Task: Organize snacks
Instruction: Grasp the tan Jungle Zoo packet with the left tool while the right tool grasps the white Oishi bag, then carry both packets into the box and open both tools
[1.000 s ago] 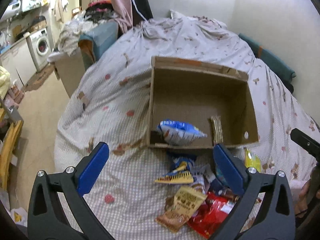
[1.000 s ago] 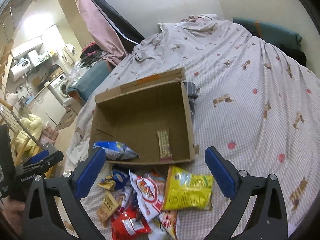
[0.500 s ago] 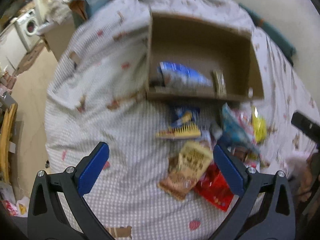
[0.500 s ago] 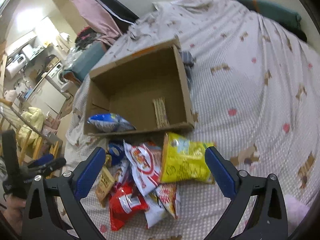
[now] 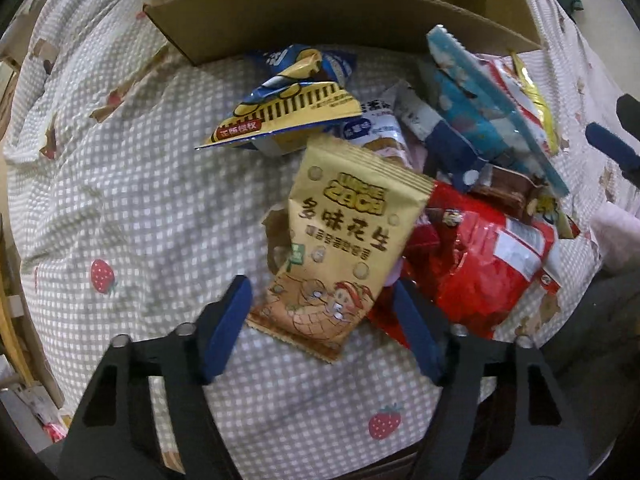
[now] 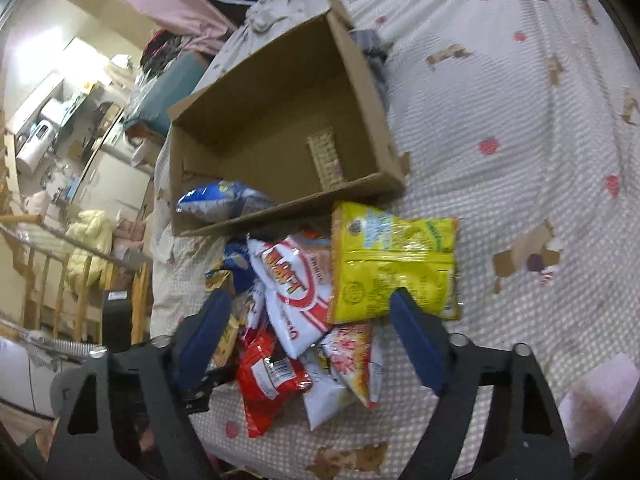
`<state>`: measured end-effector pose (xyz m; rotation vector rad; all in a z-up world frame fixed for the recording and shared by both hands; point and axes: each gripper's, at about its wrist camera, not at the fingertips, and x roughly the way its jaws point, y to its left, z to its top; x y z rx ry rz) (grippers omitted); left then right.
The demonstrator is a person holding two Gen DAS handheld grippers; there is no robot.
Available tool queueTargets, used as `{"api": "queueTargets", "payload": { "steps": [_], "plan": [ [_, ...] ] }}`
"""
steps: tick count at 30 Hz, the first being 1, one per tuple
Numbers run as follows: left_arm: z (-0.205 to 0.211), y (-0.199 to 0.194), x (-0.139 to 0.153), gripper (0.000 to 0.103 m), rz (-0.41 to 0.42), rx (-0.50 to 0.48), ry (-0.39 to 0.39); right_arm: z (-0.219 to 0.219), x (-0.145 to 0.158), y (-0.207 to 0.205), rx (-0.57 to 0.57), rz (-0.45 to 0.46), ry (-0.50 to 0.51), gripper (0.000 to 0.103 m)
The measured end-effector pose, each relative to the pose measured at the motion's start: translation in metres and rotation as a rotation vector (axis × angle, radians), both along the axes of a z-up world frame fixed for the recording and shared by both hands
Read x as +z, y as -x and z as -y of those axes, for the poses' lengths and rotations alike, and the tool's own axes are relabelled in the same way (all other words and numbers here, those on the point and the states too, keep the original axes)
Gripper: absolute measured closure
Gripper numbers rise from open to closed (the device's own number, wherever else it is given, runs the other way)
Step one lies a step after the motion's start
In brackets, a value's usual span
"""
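A pile of snack bags lies on the bed in front of an open cardboard box (image 5: 340, 12) (image 6: 280, 92). My left gripper (image 5: 320, 296) is open, its fingers on either side of the lower end of a tan peanut bag (image 5: 340, 248). A red bag (image 5: 480, 264) lies right of it, a yellow-blue bag (image 5: 292, 104) behind it. My right gripper (image 6: 310, 300) is open above the pile, over a white-red bag (image 6: 292, 280) and by a yellow bag (image 6: 392, 260). In the box lie a blue bag (image 6: 224, 204) and a snack bar (image 6: 326, 156).
The checked bedspread (image 5: 120, 200) with strawberry prints covers the bed. Its left edge drops to the floor, with a wooden rail (image 6: 60, 272) and kitchen shelves (image 6: 60, 120) beyond. A teal bag (image 5: 480, 120) stands tilted in the pile by the box wall.
Both grippers have come down and forward toward the pile. The left gripper's fingers have narrowed and now sit around the peanut bag. The right gripper has also narrowed somewhat.
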<state>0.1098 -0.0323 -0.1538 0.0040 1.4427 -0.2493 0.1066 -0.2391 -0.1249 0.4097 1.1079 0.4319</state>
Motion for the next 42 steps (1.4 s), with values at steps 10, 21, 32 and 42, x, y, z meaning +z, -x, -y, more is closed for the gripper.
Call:
{"api": "queueTargets", "payload": {
  "steps": [10,21,32,42],
  "plan": [
    [-0.003,-0.014,0.000,0.069,-0.026,0.035,0.020,-0.077,-0.021,-0.026,0.175,0.004,0.297,0.029],
    [-0.021,-0.013,0.026,0.073,-0.006,0.088,0.080,-0.085,-0.041,-0.021,0.229,-0.003,0.447,0.062],
    [-0.029,0.006,0.046,0.073,0.039,0.113,0.082,-0.045,-0.008,-0.006,0.167,0.027,0.215,0.072],
    [-0.043,0.024,0.075,0.074,0.114,0.160,0.081,-0.030,0.027,0.015,0.149,0.128,-0.005,0.074]
  ]
}}
